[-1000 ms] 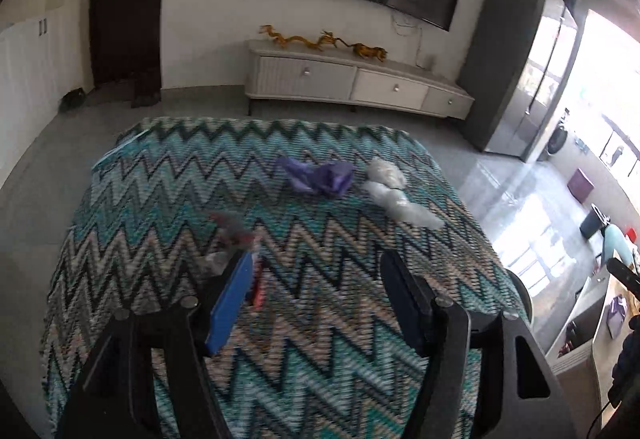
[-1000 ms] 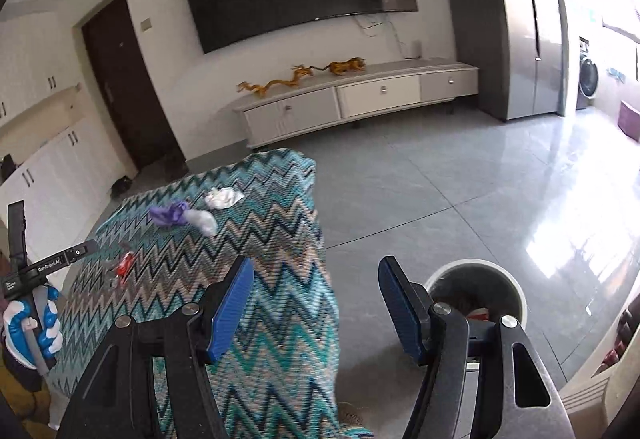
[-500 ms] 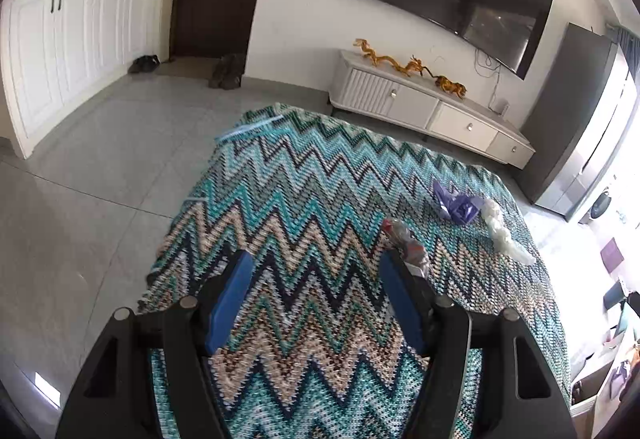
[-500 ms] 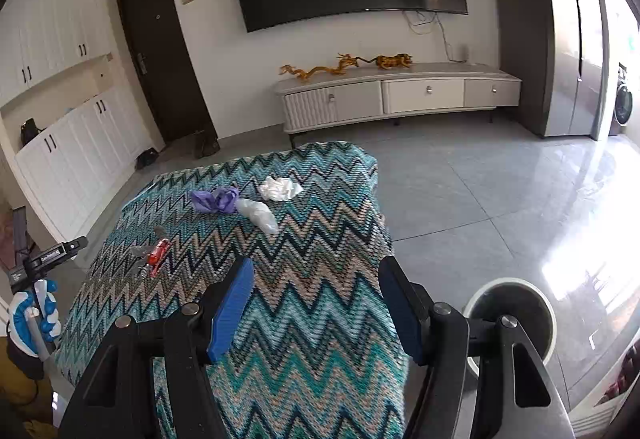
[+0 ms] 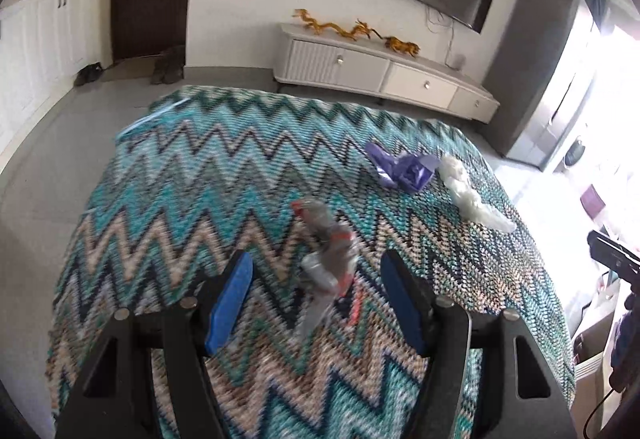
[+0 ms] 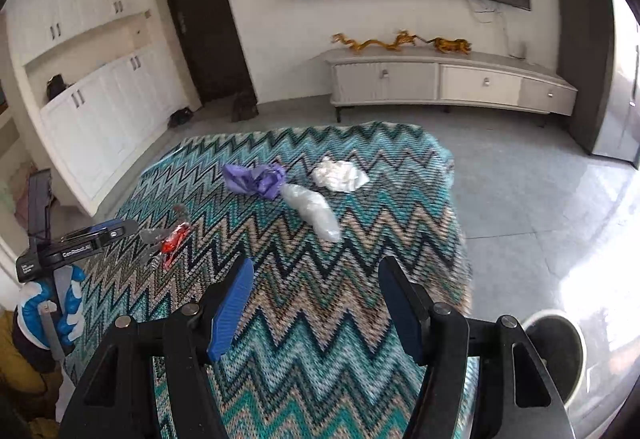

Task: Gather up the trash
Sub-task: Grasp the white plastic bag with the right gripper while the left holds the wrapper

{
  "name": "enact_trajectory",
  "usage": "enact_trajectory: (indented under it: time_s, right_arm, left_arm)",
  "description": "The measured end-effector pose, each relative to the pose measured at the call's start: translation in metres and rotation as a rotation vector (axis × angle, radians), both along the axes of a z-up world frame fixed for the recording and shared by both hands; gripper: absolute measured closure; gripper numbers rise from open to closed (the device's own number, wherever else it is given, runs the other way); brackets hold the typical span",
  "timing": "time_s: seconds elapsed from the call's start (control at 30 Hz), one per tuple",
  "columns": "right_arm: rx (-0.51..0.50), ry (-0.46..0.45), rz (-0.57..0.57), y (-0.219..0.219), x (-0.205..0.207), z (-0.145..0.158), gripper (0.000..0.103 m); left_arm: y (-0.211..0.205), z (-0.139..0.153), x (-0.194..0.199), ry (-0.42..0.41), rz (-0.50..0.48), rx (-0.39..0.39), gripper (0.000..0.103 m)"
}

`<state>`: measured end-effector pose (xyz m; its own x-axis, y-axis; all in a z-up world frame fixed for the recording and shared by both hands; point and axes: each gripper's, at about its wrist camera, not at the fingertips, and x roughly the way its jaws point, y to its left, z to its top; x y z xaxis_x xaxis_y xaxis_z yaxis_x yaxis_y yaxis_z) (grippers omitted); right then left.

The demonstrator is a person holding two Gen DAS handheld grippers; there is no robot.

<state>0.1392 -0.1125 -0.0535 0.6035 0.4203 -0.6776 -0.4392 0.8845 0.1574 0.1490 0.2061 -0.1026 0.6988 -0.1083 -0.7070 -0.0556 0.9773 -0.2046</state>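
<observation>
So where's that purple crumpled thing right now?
The purple wrapper lies on the zigzag blanket toward its far end, touching the clear plastic bag, with white crumpled paper just beyond to the right.

Left wrist view: motion blur smears the clear-and-red wrapper (image 5: 330, 259) and the zigzag cloth (image 5: 200, 179) around it, wrapper print unreadable. Right gripper (image 5: 614, 259) cut off by the right edge, only a dark tip shows. Right wrist view: trash bin (image 6: 560, 349) half hidden behind the gripper body, contents not visible. Desk under the cloth fully covered. Gloved hand (image 6: 52, 313) partly cut by the frame
</observation>
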Motion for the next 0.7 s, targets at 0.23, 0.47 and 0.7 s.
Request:
enact_trajectory:
  time_s: [0.23, 0.47, 0.7]
  right_arm:
    - [-0.038, 0.031, 0.072, 0.037, 0.058, -0.03, 0.04]
    - [-0.057, 0.096, 0.079, 0.055, 0.108, -0.067, 0.041]
    - [-0.043, 0.152, 0.069, 0.065, 0.132, -0.089, 0.049]
  left_arm:
    - [-0.024, -0.025, 0.035, 0.053, -0.029, 0.024, 0.039]
    - [-0.025, -0.049, 0.049, 0.101, -0.024, 0.017, 0.054]
    - [-0.02, -0.054, 0.052, 0.105, -0.02, -0.011, 0.075]
